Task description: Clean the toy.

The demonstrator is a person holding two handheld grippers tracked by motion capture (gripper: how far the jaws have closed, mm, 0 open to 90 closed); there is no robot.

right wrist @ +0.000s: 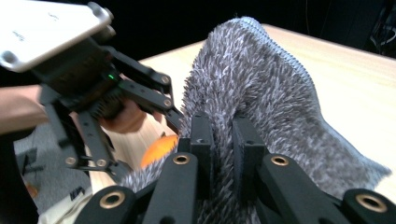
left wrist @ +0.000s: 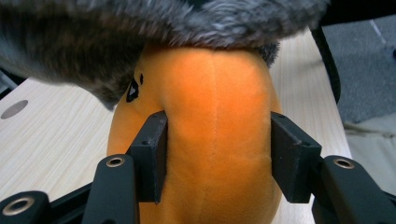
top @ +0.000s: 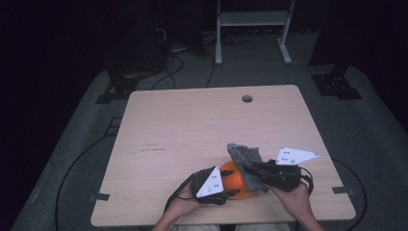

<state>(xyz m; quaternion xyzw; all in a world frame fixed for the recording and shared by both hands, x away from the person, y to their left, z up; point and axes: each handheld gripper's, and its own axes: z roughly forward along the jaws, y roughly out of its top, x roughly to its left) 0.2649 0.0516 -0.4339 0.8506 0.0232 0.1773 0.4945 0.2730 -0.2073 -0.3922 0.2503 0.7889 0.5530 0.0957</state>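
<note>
An orange plush toy (top: 236, 184) lies near the table's front edge, partly under a grey fuzzy cloth (top: 245, 159). My left gripper (top: 230, 185) comes in from the left. In the left gripper view its two pads (left wrist: 152, 154) press into the sides of the orange toy (left wrist: 215, 112), and the grey cloth (left wrist: 140, 32) hangs over the toy's top. My right gripper (top: 252, 170) is shut on the grey cloth (right wrist: 266, 88), which is pinched between its black jaws (right wrist: 223, 140). The orange toy (right wrist: 159, 149) peeks out beneath the cloth there, beside the left gripper's linkage (right wrist: 93, 98).
The wooden table (top: 192, 125) has a round cable hole (top: 247, 98) near its far edge. A white desk frame (top: 252, 29) and cables stand on the grey floor beyond. Both hands work close together at the front middle.
</note>
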